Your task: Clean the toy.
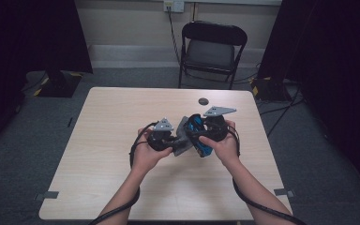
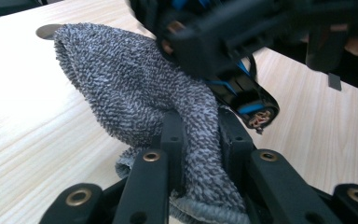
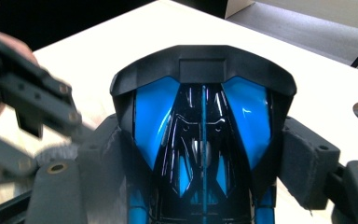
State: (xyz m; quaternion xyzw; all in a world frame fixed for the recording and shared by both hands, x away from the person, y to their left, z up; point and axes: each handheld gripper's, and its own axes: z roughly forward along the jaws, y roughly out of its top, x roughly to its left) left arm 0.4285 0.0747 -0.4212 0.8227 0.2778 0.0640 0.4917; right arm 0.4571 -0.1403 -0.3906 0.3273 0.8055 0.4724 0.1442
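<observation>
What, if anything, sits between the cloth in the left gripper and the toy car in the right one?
Nothing visible. The left gripper is shut on the grey cloth, and the right gripper clamps the blue and black toy car. The left gripper view shows the cloth right up against the car, over the table.

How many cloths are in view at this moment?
1. The grey cloth is pinched in the left gripper above the table, pressed against the blue-and-black toy car held by the right gripper. None elsewhere that I can see.
</observation>
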